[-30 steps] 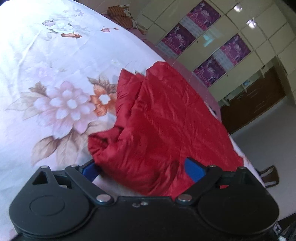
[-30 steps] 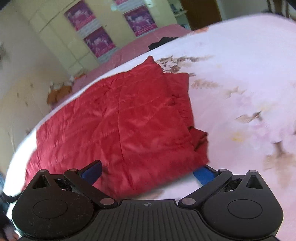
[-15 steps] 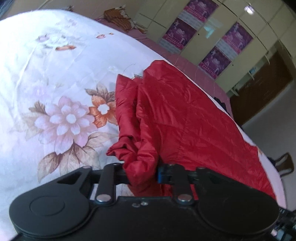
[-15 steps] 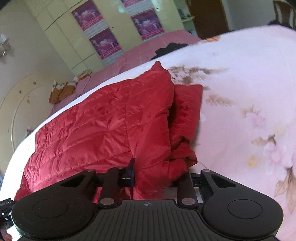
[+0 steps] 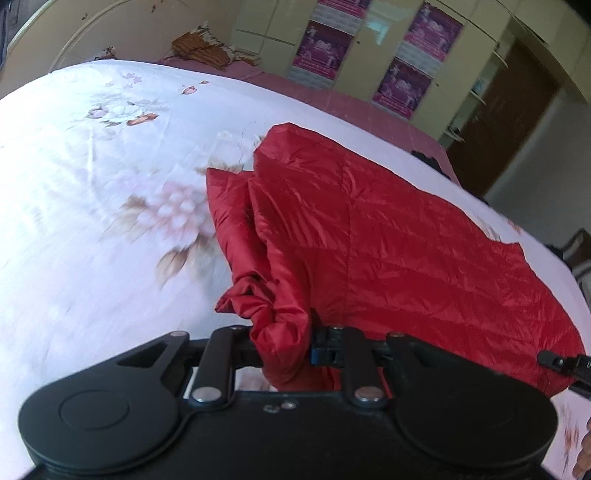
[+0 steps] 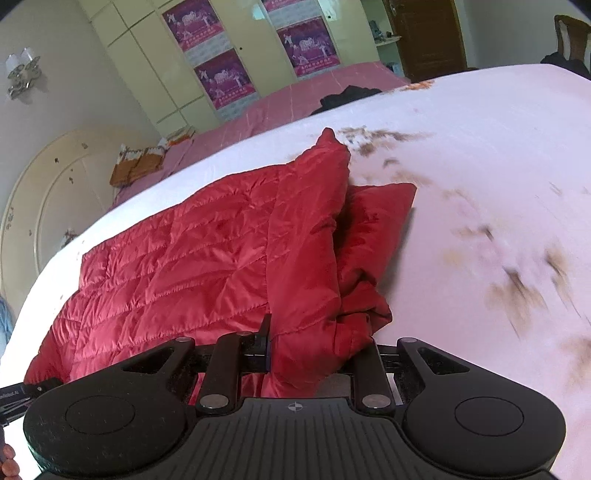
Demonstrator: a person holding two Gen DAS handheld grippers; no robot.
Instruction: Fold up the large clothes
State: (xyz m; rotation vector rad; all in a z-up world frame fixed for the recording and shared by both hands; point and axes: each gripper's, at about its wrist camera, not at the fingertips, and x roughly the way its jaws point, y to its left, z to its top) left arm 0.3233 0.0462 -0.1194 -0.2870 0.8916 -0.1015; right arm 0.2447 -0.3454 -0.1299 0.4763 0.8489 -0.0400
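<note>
White bedding with a faded flower print (image 5: 92, 206) covers the wide bed on which the red quilted padded jacket (image 5: 388, 240) lies spread out. Its body rests flat towards the middle of the bed, while one bunched edge is lifted off the sheet. The left gripper (image 5: 282, 345) is clamped tight on a gathered fold of red fabric at one corner of that edge, its jaws nearly closed with cloth filling the gap. The right gripper (image 6: 306, 350) pinches the other corner the same way, a thick wad of jacket squeezed between its jaws.

Seen from the left wrist, the bedding is bare out to the left of the jacket; from the right wrist, it is bare out to the right, giving free room on both outer sides. Part of the other gripper shows at the frame edge in each view.

Beyond the white sheet's far edge runs a pink bedspread (image 6: 280, 107) with a dark garment (image 6: 347, 94) on it. Behind stand pale yellow wardrobe doors (image 6: 147, 55) bearing purple posters (image 6: 225, 79); their writing is too small to read. A brown wooden door (image 6: 428, 33) stands further right.
</note>
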